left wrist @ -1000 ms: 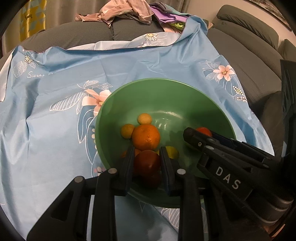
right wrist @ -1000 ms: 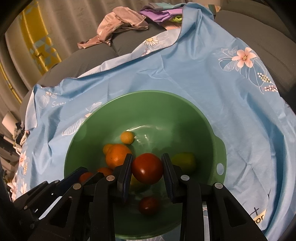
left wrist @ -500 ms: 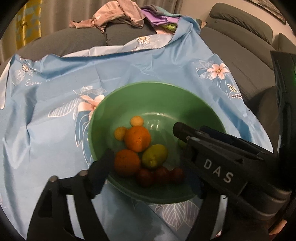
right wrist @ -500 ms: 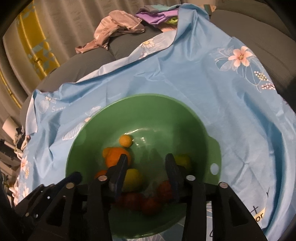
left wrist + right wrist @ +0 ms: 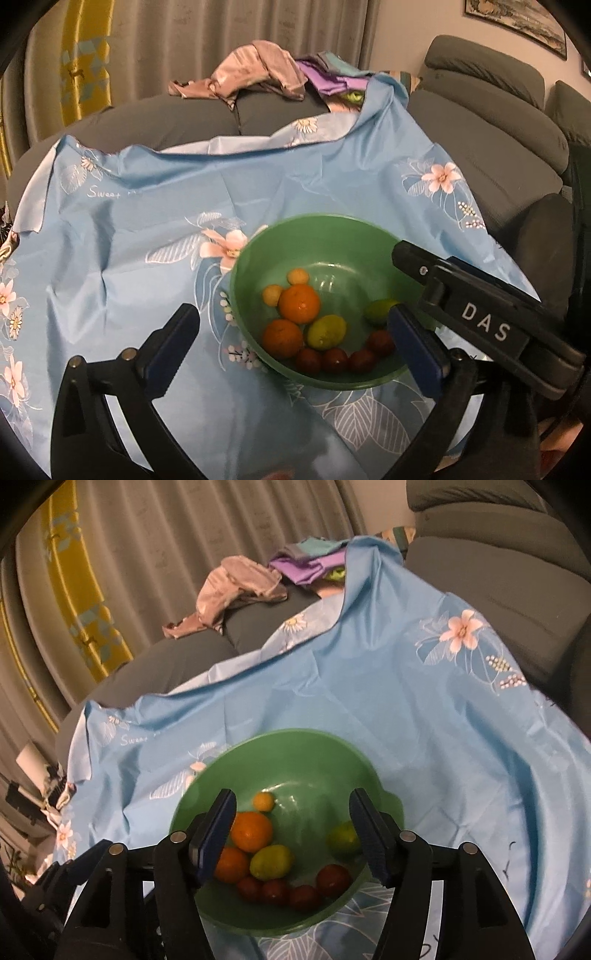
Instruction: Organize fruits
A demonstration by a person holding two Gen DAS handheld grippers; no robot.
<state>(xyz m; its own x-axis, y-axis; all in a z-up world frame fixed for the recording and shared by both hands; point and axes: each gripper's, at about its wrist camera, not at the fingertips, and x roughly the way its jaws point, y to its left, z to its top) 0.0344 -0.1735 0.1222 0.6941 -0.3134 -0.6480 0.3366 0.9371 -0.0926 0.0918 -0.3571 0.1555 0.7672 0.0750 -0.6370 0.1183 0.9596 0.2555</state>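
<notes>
The green bowl (image 5: 332, 236) stands on the blue flowered cloth (image 5: 147, 206), toward its near right side, and it carries all the fruits. Inside, two oranges (image 5: 299, 303) lie one behind the other on the left part, with two small yellow fruits (image 5: 298, 276) just beyond them. A yellow-green lemon (image 5: 327, 331) touches the nearer orange, and a green lime (image 5: 377, 311) lies apart on the right. Four dark red tomatoes (image 5: 334, 360) make a row along the near wall of the bowl. The left tongs (image 5: 291, 350) hover above the near rim, spread wide, with nothing between their fingers; one finger is over the cloth to the left of the bowl, the other over the bowl's right part. The right tongs (image 5: 297, 834) point down into the bowl from the near side, also wide apart and empty, with the fruits seen between the fingers. In the left wrist view their black body crosses from the right. The cloth covers a grey sofa (image 5: 491, 122), and some clothes (image 5: 255, 74) lie on the sofa beyond the far edge of the cloth.
</notes>
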